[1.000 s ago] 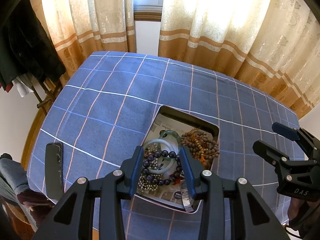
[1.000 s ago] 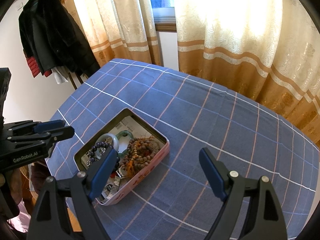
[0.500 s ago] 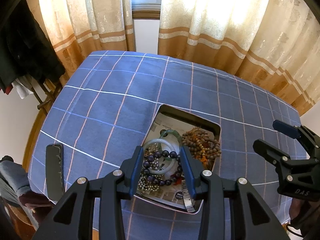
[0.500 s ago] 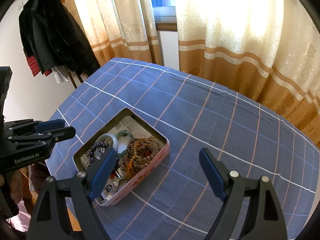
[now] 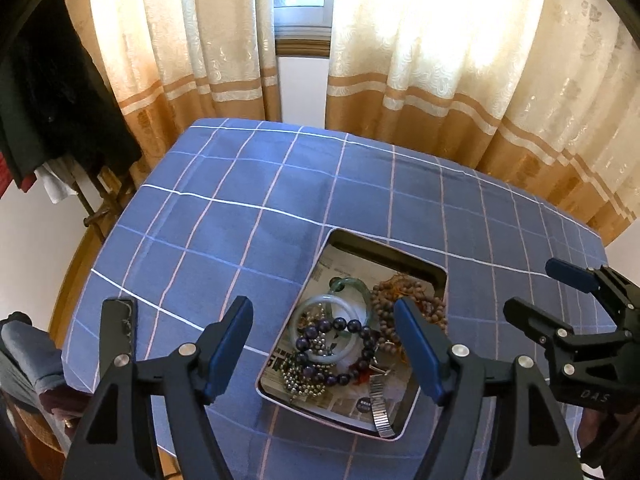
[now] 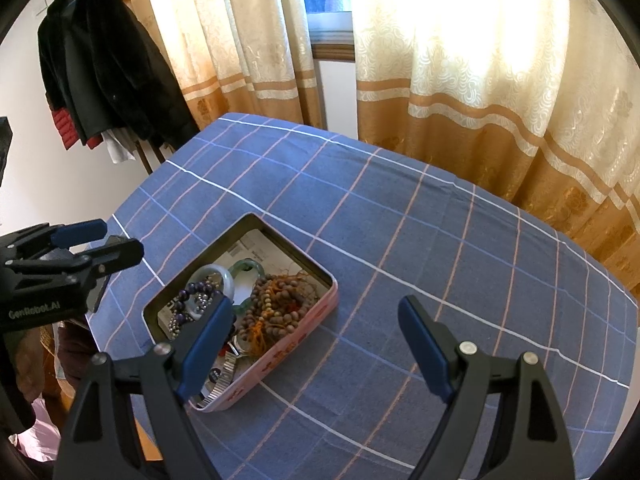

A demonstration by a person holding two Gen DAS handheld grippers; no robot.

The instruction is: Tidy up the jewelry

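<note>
A pink rectangular tin [image 5: 404, 426] [image 6: 304, 326] sits on the blue checked tablecloth, full of jewelry: a dark purple bead bracelet [image 5: 344, 326] [image 6: 196, 289], a pale jade bangle [image 5: 320, 304] [image 6: 224, 274], a green jade ring [image 5: 352, 285] [image 6: 248, 266], brown wooden beads [image 5: 384, 308] [image 6: 276, 306], a silver bead chain [image 5: 300, 380] and a metal watch band [image 5: 380, 404] [image 6: 224, 372]. My left gripper [image 5: 324, 344] is open above the tin's near end, holding nothing. My right gripper [image 6: 316, 340] is open and empty over the tin's right side.
A dark phone [image 5: 116, 332] lies at the table's left front corner. Curtains [image 6: 460, 80] hang behind the table. Dark coats [image 6: 104, 68] hang at the left. The blue checked tablecloth [image 5: 260, 200] runs to the table's edges.
My left gripper has opened wide; before, its fingers stood close around the purple bead bracelet. The bracelet lies in the tin. The right gripper has barely moved.
</note>
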